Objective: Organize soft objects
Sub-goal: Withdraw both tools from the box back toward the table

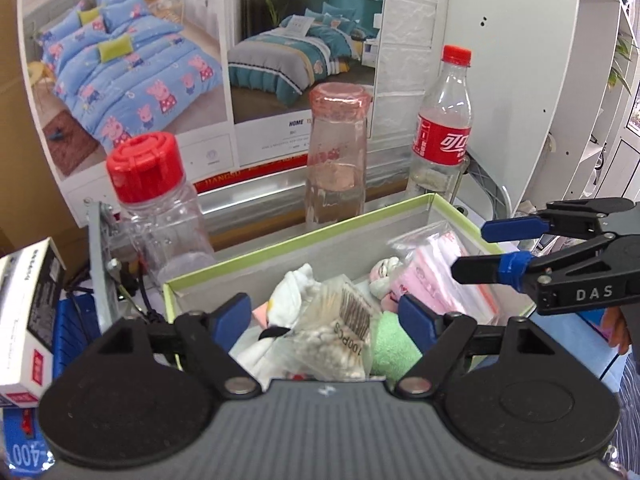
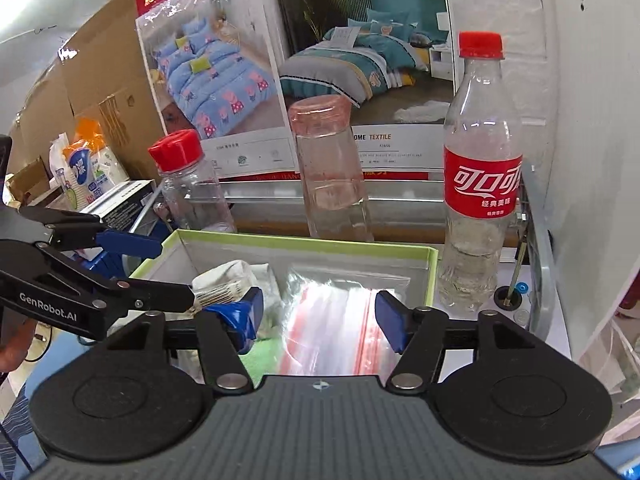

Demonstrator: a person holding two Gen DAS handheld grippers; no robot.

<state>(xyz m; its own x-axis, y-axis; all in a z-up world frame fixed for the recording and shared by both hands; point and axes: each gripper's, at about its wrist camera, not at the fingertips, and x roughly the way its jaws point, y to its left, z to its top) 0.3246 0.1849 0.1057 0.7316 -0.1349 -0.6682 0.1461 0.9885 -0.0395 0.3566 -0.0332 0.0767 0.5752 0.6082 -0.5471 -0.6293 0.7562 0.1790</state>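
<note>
Two tools hang over one green-rimmed box (image 1: 304, 236), both with their jaws parted and nothing pressed between the pads. The left tool (image 1: 324, 318) sits above the near end of the box; between and just below its blue fingers lie a clear bag of cotton swabs (image 1: 340, 340), a white cloth (image 1: 292, 300) toward its left finger and a green cloth (image 1: 394, 346) toward its right finger. Farther in, toward the right tool (image 1: 476, 250), rests a zip bag of pink fabric (image 1: 436, 276), with a small plush toy (image 1: 382, 276) just beside it. From the right wrist view, the right tool (image 2: 318, 320) is released above that same zip bag (image 2: 332, 320), whose red seal strips run between its fingers. The left tool (image 2: 172, 272) reaches in from its left. Beyond the box stand a red-capped jar (image 1: 156, 208), a pink-lidded bottle (image 1: 338, 152) and a cola bottle (image 1: 442, 128).
</note>
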